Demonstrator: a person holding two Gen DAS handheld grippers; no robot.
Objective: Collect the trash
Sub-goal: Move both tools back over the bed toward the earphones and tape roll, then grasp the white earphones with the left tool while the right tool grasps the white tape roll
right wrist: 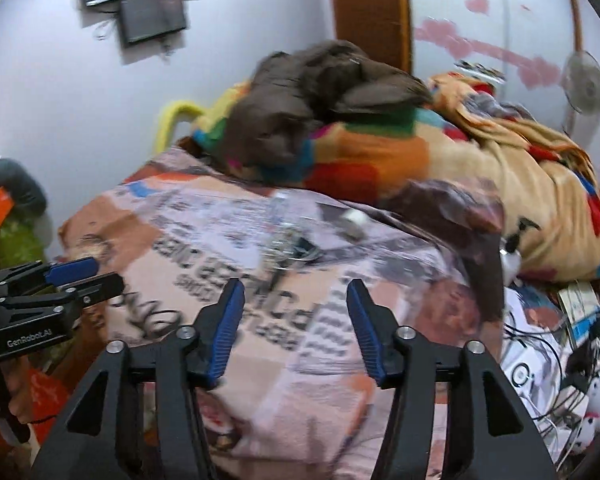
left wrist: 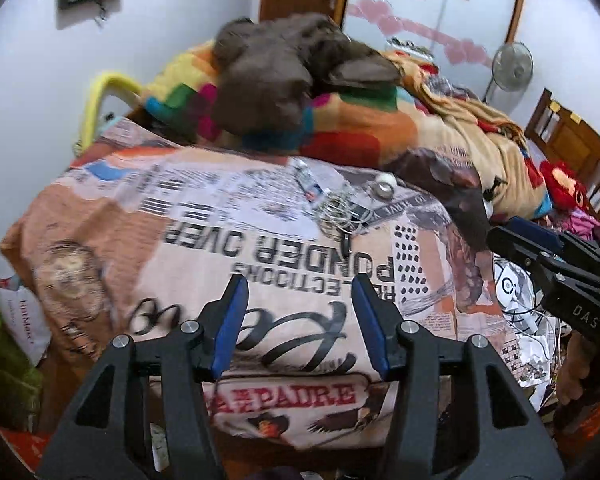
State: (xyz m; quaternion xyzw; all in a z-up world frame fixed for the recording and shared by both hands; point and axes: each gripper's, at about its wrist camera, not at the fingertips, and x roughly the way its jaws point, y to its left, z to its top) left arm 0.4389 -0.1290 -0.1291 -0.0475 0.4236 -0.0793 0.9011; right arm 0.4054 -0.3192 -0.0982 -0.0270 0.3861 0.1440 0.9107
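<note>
A bed under a newspaper-print sheet (left wrist: 204, 248) fills both views. Near its middle lie a small clear plastic bottle or wrapper (left wrist: 310, 184), a tangle of thin wire (left wrist: 340, 212) and a white tape roll (left wrist: 384, 188); in the blurred right wrist view they show as the wrapper (right wrist: 280, 204), the wire (right wrist: 284, 248) and the roll (right wrist: 356, 218). My left gripper (left wrist: 300, 282) hangs open over the sheet's near part, well short of them, with nothing between its blue pads. My right gripper (right wrist: 295, 286) is open and empty too. Each shows in the other's view: right gripper (left wrist: 508, 230), left gripper (right wrist: 102, 276).
A brown cloth heap (left wrist: 284, 68) lies on a colourful blanket (left wrist: 356, 132) at the bed's far end. Cables and boxes (right wrist: 548, 352) and a red plush (left wrist: 564, 188) crowd the right side. A white bag (left wrist: 24, 316) stands on the floor at left. A fan (left wrist: 512, 66) stands by the wardrobe.
</note>
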